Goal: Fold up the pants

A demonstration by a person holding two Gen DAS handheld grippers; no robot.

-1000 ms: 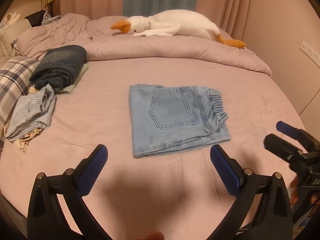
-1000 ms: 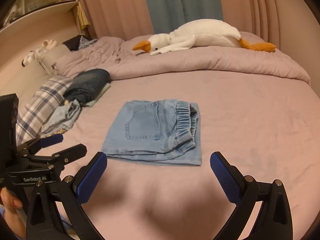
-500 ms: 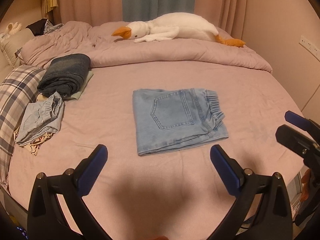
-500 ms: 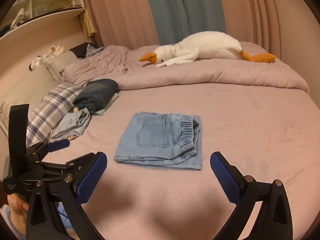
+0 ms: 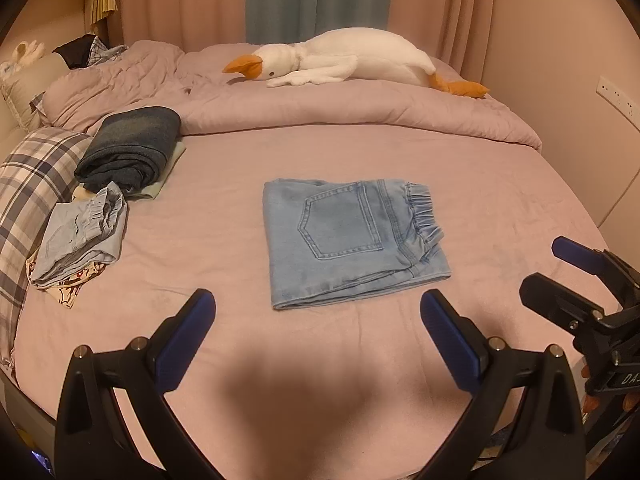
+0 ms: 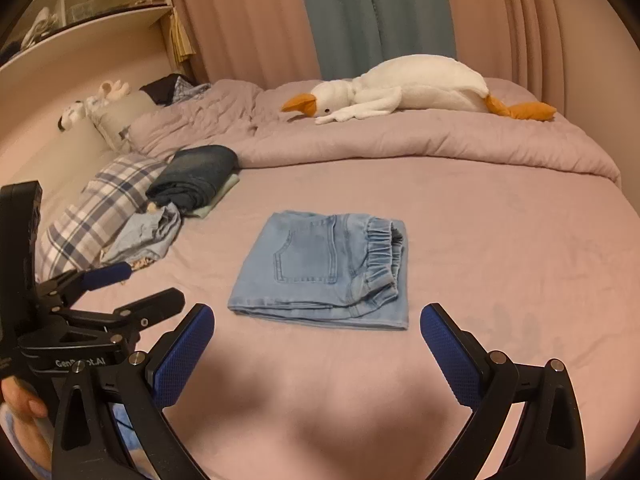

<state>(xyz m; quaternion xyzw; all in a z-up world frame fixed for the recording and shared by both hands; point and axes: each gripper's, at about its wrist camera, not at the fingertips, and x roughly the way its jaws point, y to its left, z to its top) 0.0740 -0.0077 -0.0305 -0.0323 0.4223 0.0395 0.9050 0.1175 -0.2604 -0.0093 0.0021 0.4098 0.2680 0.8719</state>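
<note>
Light-blue denim pants (image 5: 352,240) are lying folded into a compact rectangle, back pocket facing up, in the middle of a pink bed (image 5: 500,184). The left tool (image 5: 318,314) and right tool (image 6: 316,326) are hovering wide apart and empty, just short of the near edge. A plush goose (image 5: 344,60) is resting on the rumpled duvet (image 5: 360,108) beyond, with folded clothes (image 5: 128,148) sitting at left.
</note>
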